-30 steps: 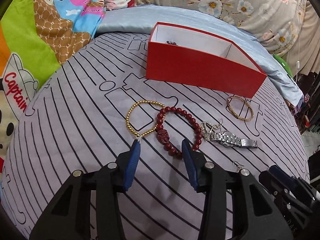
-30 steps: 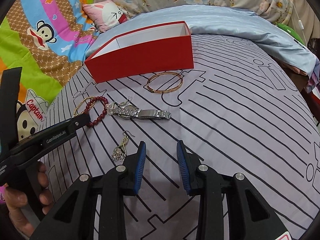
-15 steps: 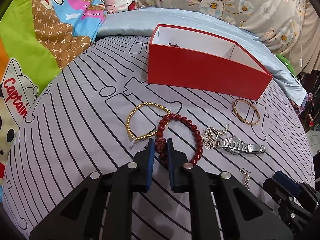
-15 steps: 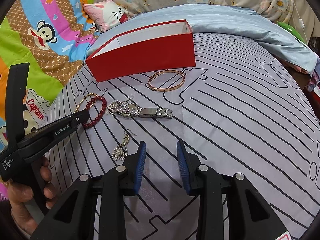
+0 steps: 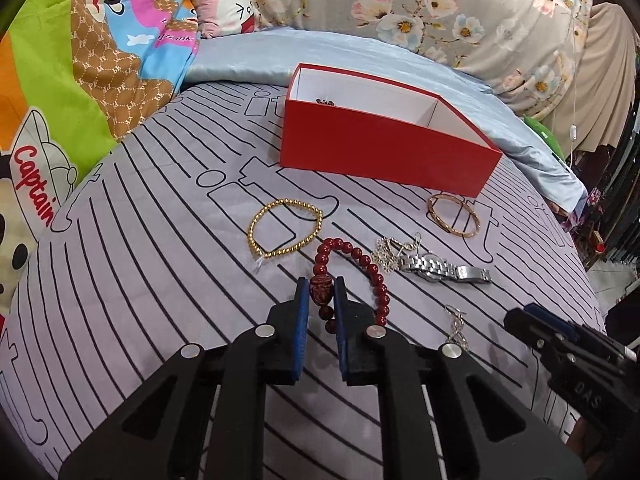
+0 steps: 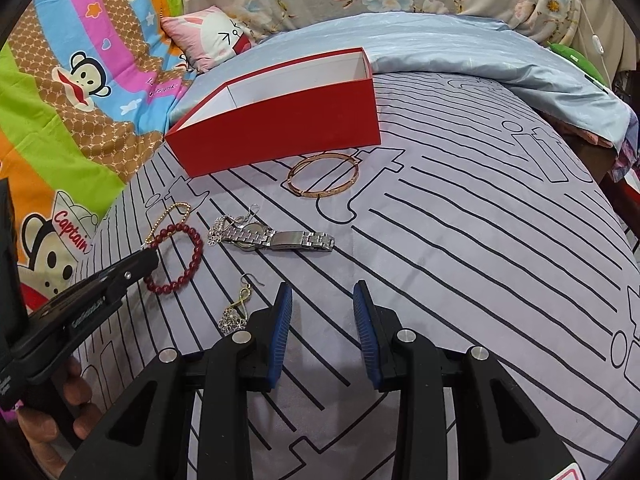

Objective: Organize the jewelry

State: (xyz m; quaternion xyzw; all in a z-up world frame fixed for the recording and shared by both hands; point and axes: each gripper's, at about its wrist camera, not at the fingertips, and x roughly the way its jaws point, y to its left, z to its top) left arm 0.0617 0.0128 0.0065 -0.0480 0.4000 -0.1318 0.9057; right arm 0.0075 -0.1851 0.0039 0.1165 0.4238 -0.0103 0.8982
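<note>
My left gripper [image 5: 321,285] is shut on the carved bead of the red bead bracelet [image 5: 360,260], which is lifted slightly off the bed; the bracelet also shows in the right wrist view [image 6: 188,258]. A gold bead bracelet [image 5: 280,228], a silver watch [image 5: 436,269] with a chain, a rose-gold bangle [image 5: 454,216] and a dangling earring [image 5: 456,324] lie on the bed. The open red box [image 5: 384,152] stands beyond them with a small item inside. My right gripper [image 6: 322,304] is open and empty, beside the earring [image 6: 236,312].
The bed sheet [image 6: 460,240] is grey with black lines. A cartoon blanket [image 5: 60,100] lies at the left and a pink pillow [image 5: 224,0] at the back. A blue quilt [image 6: 460,52] lies behind the box. The bed's edge drops off at the right.
My left gripper moved forward, closed on the red bracelet's carved bead and lifted it slightly, pulling it away from the gold bracelet. The right gripper stayed open and nearly still.
</note>
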